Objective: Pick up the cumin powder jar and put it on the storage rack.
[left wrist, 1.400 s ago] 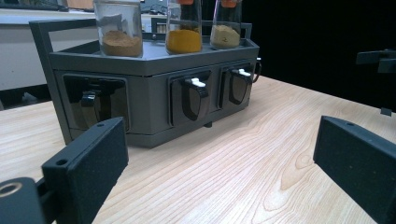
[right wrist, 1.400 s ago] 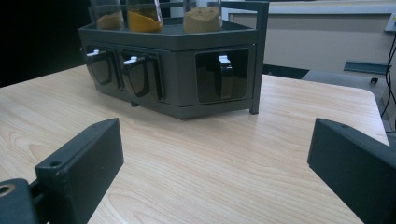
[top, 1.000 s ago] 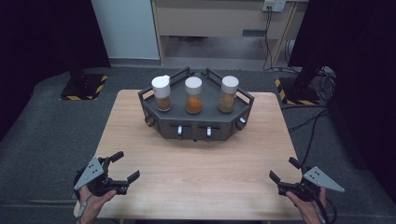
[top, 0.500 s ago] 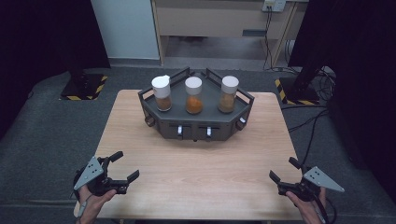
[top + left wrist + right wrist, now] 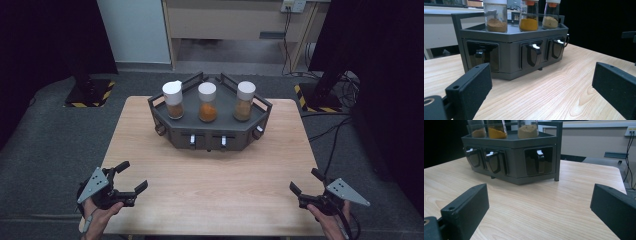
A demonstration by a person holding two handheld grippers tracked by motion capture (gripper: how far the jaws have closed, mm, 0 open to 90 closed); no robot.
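Note:
A dark grey angled spice rack [image 5: 210,134] stands at the far middle of the wooden table [image 5: 210,180]. On top of it are three white-capped jars: brown powder in the left jar [image 5: 173,99], orange in the middle jar [image 5: 207,102], tan in the right jar [image 5: 244,100]. Its front faces carry small black scoops with white handles [image 5: 533,52] [image 5: 494,161]. My left gripper [image 5: 131,177] is open near the front left corner, nothing between its jaws. My right gripper [image 5: 305,182] is open near the front right corner, also empty. Both point toward the rack [image 5: 511,50] [image 5: 511,155].
Dark carpet surrounds the table. A pale cabinet [image 5: 235,20] stands behind it, with cables [image 5: 330,130] on the floor at the right. Black stands with yellow-striped bases [image 5: 89,92] sit at the back left and right.

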